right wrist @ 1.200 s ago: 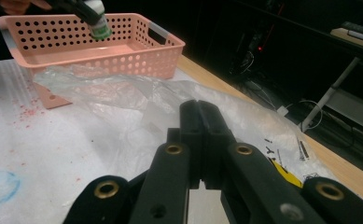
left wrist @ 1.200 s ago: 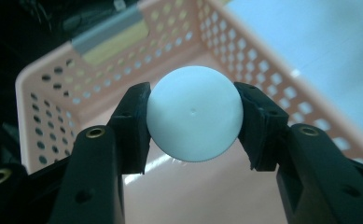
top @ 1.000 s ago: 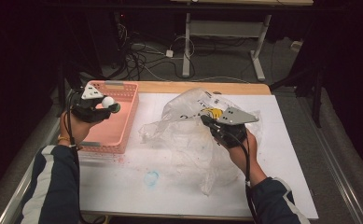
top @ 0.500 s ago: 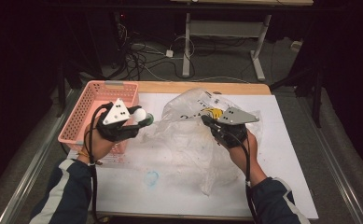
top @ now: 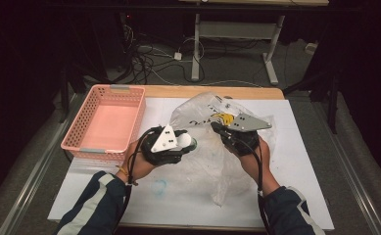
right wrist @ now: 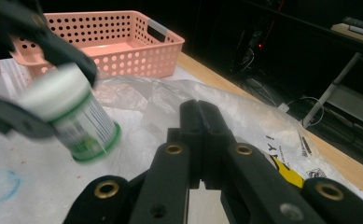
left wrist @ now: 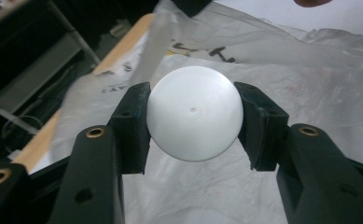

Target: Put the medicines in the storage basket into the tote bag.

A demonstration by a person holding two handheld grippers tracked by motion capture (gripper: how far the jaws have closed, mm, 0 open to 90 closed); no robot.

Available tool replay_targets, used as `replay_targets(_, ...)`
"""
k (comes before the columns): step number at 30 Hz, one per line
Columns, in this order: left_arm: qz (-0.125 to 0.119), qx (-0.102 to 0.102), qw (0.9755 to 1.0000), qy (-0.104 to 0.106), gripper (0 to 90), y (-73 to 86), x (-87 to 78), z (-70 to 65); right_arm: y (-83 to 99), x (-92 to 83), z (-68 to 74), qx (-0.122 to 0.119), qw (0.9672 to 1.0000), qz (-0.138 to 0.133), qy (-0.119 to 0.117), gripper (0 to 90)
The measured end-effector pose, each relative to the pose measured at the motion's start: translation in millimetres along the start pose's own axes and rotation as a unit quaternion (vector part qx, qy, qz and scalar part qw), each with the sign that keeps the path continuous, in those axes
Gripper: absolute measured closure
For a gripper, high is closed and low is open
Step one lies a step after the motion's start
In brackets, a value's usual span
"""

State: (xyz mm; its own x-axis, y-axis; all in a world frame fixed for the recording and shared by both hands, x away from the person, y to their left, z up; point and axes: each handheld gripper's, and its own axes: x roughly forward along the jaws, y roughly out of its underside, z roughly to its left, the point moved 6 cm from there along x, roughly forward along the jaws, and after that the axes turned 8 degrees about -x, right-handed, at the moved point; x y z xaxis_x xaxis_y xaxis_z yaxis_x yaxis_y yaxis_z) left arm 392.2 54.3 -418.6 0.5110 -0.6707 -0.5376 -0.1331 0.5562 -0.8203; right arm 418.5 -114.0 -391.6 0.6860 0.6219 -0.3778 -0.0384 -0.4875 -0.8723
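Now the left tongs [top: 190,143] grip a small white-capped bottle with a green-banded label [right wrist: 72,119], its round white cap [left wrist: 194,113] squeezed between the two black jaws, held above the crumpled clear plastic bag [top: 212,161] just left of the bag's raised mouth. Just right of that mouth, the right tongs [top: 215,128] are pressed together on the film. Left of the bag, a pink perforated plastic basket [top: 83,122] sits on the white-covered bench [top: 305,147]

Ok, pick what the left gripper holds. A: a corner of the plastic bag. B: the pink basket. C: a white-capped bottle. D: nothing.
C: the left gripper is shut on the bottle, its jaws clamping the round white cap, over the bag.
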Motion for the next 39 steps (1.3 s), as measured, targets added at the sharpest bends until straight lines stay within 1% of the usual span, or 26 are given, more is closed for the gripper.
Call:
replay_targets(2, 0.006, -0.01, 0.9999, 0.009, 48.5, 2.9, 13.9, -0.8, 0.8, 0.7, 0.2, 0.0, 1.0, 0.0, -0.002, 90.0)
replay_targets(5, 0.019, -0.008, 0.9997, 0.009, 48.6, 7.8, 33.5, -2.4, 3.4, 2.5, 1.1, -0.001, 1.0, 0.004, -0.005, 90.0)
replay_targets(7, 0.026, -0.019, 0.9994, 0.017, 48.5, 10.6, 45.2, -2.9, 6.5, 5.2, 2.8, -0.001, 0.9999, 0.01, -0.009, 90.0)
replay_targets(9, 0.032, -0.021, 0.9992, 0.013, 48.5, 12.7, 55.5, -2.6, 7.6, 7.1, 4.2, -0.001, 0.9999, 0.013, -0.01, 90.0)
replay_targets(12, 0.037, -0.024, 0.999, 0.013, 48.5, 15.0, 68.3, -2.0, 8.3, 8.4, 4.9, -0.003, 0.9998, 0.014, -0.012, 90.0)
replay_targets(14, 0.037, -0.031, 0.9987, 0.014, 48.4, 16.0, 76.5, -2.0, 9.6, 9.6, 5.3, -0.001, 0.9998, 0.016, -0.012, 90.0)
replay_targets(16, 0.041, -0.035, 0.9985, 0.008, 48.4, 17.3, 85.1, -1.1, 11.0, 10.5, 4.9, 0.0, 0.9997, 0.019, -0.013, 90.0)
replay_targets(18, 0.044, -0.038, 0.9982, 0.01, 48.3, 18.4, 93.6, -0.2, 12.5, 11.4, 4.3, 0.003, 0.9997, 0.021, -0.013, 90.0)
replay_targets(19, 0.041, -0.045, 0.9981, 0.005, 48.2, 18.4, 98.0, 0.3, 13.1, 11.9, 3.6, 0.003, 0.9997, 0.022, -0.013, 90.0)
replay_targets(20, 0.04, -0.052, 0.9978, 0.002, 48.1, 18.5, 101.4, 1.3, 13.7, 12.1, 3.2, 0.005, 0.9996, 0.023, -0.013, 90.0)
replay_targets(22, 0.041, -0.057, 0.9975, 0.007, 47.9, 18.9, 104.5, 2.1, 14.4, 12.4, 2.4, 0.005, 0.9996, 0.023, -0.013, 90.0)
replay_targets(23, 0.04, -0.058, 0.9975, 0.005, 45.0, 18.7, 105.1, 1.6, 16.0, 13.1, 1.3, 0.007, 0.9996, 0.025, -0.013, 90.0)
replay_targets(24, 0.038, -0.059, 0.9975, 0.004, 45.0, 17.9, 104.3, 1.0, 16.0, 13.1, 1.3, 0.007, 0.9996, 0.025, -0.013, 90.0)
replay_targets(25, 0.034, -0.058, 0.9977, 0.007, 40.9, 16.5, 101.6, 1.0, 16.9, 13.4, 0.8, 0.008, 0.9995, 0.026, -0.013, 90.0)
replay_targets(26, 0.03, -0.058, 0.9978, 0.007, 39.1, 14.8, 97.9, 1.1, 18.9, 13.8, -0.5, 0.011, 0.9994, 0.029, -0.012, 90.0)
replay_targets(28, 0.019, -0.058, 0.9981, 0.007, 38.3, 10.1, 89.1, 0.7, 20.3, 14.0, -2.1, 0.013, 0.9994, 0.031, -0.01, 90.0)
replay_targets(30, 0.01, -0.054, 0.9985, 0.008, 38.3, 5.9, 78.2, -1.4, 21.1, 13.2, -3.5, 0.011, 0.9994, 0.033, -0.008, 90.0)
replay_targets(32, 0.005, -0.042, 0.999, 0.009, 38.3, 3.4, 65.8, -4.7, 21.0, 12.4, -4.3, 0.013, 0.9994, 0.031, -0.007, 90.0)
replay_targets(35, -0.003, -0.022, 0.9997, 0.006, 37.1, 2.5, 42.6, -8.5, 21.1, 11.6, -4.7, 0.014, 0.9994, 0.031, -0.005, 90.0)
replay_targets(37, -0.013, -0.014, 0.9998, -0.003, 37.0, 2.6, 25.1, -7.6, 21.2, 11.4, -4.7, 0.014, 0.9994, 0.032, -0.005, 90.0)
replay_targets(38, -0.018, -0.013, 0.9997, -0.012, 36.5, 3.3, 16.3, -6.1, 21.4, 11.3, -4.4, 0.013, 0.9994, 0.033, -0.005, 90.0)
replay_targets(39, -0.021, -0.013, 0.9994, -0.024, 33.2, 4.7, 7.7, -3.7, 21.4, 11.0, -4.2, 0.012, 0.9994, 0.033, -0.006, 90.0)
